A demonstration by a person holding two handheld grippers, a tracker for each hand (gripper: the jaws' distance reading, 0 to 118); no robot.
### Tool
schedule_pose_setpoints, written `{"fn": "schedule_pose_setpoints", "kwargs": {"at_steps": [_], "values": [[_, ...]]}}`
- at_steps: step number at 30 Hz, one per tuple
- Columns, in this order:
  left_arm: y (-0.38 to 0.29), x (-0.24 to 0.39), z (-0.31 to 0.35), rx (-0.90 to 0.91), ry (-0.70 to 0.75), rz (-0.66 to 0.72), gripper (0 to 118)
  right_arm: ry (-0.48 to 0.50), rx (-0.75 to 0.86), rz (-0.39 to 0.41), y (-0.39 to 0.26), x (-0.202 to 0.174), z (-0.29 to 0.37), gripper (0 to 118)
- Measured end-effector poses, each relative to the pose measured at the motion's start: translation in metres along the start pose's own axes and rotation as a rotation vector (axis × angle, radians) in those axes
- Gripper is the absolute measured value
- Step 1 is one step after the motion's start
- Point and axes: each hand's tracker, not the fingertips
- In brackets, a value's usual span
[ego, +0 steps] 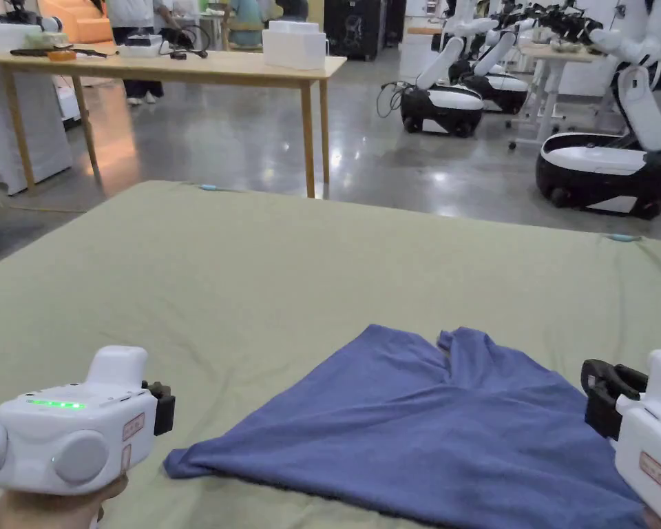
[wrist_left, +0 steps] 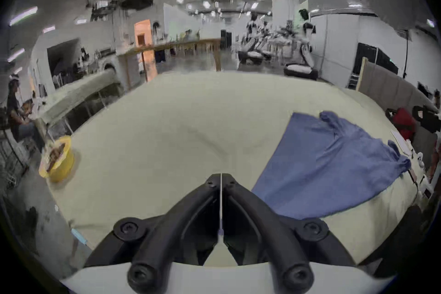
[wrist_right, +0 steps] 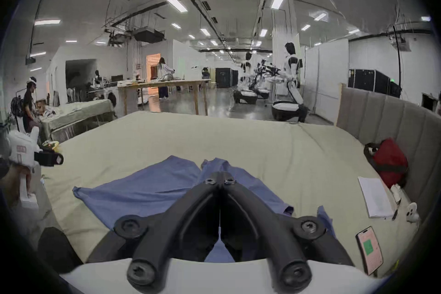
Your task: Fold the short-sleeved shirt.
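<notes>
A round yellow tub (wrist_left: 57,159) is sitting at the left edge of the bed covered with a pale green sheet (ego: 267,275); something brownish is lying in it, too blurred to make out. A red bag with black straps (wrist_right: 387,162) is leaning against the grey padded headboard (wrist_right: 391,113), with a white sheaf of paper (wrist_right: 374,196) and a phone with a lit screen (wrist_right: 369,249) lying nearby on the sheet.

The blue short-sleeved knit shirt (ego: 425,427) is lying spread and rumpled on the near part of the bed, a deep crease running in from its far edge and one corner tapering to a point toward the left. Its near edge is being cut off in the head view.

The left hand-held gripper (wrist_left: 221,181) is hovering over bare sheet just left of the shirt, jaws closed together and empty. The right hand-held gripper (wrist_right: 220,176) is hovering above the shirt, jaws likewise pressed together, gripping nothing.
</notes>
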Motion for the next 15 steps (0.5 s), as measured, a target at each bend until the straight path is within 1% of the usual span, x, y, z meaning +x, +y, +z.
{"fn": "schedule_pose_setpoints", "kwargs": {"at_steps": [1, 2, 3, 4, 5, 6, 7, 9, 10, 11, 12, 13, 14, 15], "values": [[-0.006, -0.004, -0.006, -0.026, 0.005, 0.007, 36, 0.002, -0.007, 0.000, -0.001, -0.001, -0.003, 1], [-0.012, -0.007, -0.015, -0.049, 0.009, 0.009, 83, 0.003, -0.015, -0.002, -0.002, -0.002, -0.006, 1], [-0.018, -0.003, -0.025, -0.091, 0.006, 0.013, 118, 0.005, -0.022, -0.003, -0.003, -0.002, -0.009, 1], [-0.028, 0.001, -0.027, 0.024, -0.050, -0.018, 115, 0.005, -0.029, -0.002, -0.003, -0.003, -0.012, 1], [-0.036, 0.004, -0.038, -0.075, -0.011, 0.019, 115, 0.002, -0.036, 0.004, -0.004, -0.003, -0.014, 1], [-0.042, 0.008, -0.048, -0.123, -0.013, 0.039, 115, -0.001, -0.045, 0.012, -0.004, -0.001, -0.017, 1], [-0.036, -0.013, -0.084, -0.122, -0.016, 0.037, 115, -0.006, -0.055, 0.018, -0.005, 0.000, -0.019, 1], [-0.038, -0.018, -0.115, -0.148, -0.022, 0.016, 112, -0.018, -0.075, 0.019, -0.006, 0.007, -0.024, 1], [-0.040, -0.018, -0.128, -0.172, -0.016, -0.005, 103, -0.028, -0.086, 0.015, -0.006, 0.013, -0.028, 1], [-0.036, 0.000, -0.105, -0.172, -0.010, -0.019, 88, -0.038, -0.099, 0.016, -0.006, 0.018, -0.031, 1], [-0.037, 0.005, -0.109, -0.181, -0.005, -0.042, 63, -0.059, -0.121, 0.021, -0.006, 0.024, -0.037, 1], [-0.038, 0.007, -0.112, -0.199, -0.016, -0.058, 40, -0.073, -0.135, 0.024, -0.006, 0.030, -0.043, 1], [-0.039, 0.010, -0.112, -0.200, -0.042, -0.059, 30, -0.086, -0.161, 0.035, -0.006, 0.039, -0.054, 1], [-0.025, 0.044, -0.066, -0.134, 0.003, -0.129, 14, -0.095, -0.190, 0.050, -0.005, 0.044, -0.064, 1]]}}
